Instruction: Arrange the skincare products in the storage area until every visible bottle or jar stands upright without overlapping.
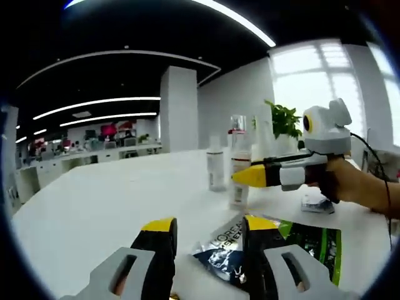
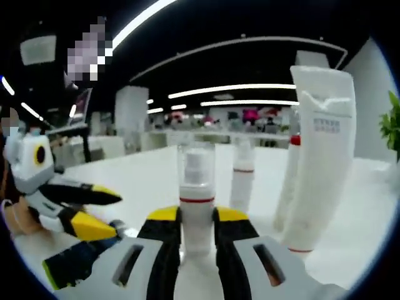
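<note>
While right tongs (image 2: 197, 219) clasp one bottle (image 2: 197, 194), two stand beside.

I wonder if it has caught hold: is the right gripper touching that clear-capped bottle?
Touching. In the right gripper view, both jaws of the right gripper press against the sides of the clear-capped bottle, with no gap showing on either side.
</note>
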Tool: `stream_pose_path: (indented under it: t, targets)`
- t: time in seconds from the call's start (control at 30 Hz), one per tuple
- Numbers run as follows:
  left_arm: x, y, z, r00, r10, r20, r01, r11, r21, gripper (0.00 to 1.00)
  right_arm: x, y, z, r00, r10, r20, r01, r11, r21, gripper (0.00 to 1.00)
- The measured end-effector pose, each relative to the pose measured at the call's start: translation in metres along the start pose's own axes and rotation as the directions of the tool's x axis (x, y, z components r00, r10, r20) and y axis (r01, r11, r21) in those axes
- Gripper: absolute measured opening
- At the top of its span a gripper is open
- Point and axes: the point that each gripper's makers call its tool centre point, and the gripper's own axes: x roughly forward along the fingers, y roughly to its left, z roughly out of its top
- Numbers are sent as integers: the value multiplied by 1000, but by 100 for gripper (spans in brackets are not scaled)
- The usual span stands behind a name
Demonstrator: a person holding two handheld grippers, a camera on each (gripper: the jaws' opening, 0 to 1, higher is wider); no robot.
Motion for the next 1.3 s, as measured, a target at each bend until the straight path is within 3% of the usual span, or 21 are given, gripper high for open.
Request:
stream_pose_path:
  t: [0.3,0.53,0.77,1.07,1.3]
  targets:
    - [-3,5,4,1000,4,26,-3,999,-42,43,-3,-20,-2,995,-94,-14,94,995,13,19]
    - [-6,8,7,999,14,42,-12,998,-65,43,-3,-26,-2,994,-106,-19,107,994,36,19]
    - [-11,14,12,997,32,68,-26,995,-96,43,-3,-24,-15,990,-102,-98,106,994,33,19]
    - [-16,20,18,993,50,106,-35,989,-145,43,-7,-37,-16,985,-150,-90,155,986,59,19]
    - [-16,21,19,992,54,115,-36,988,-153,43,-6,-32,-19,985,-131,-113,139,988,67,20]
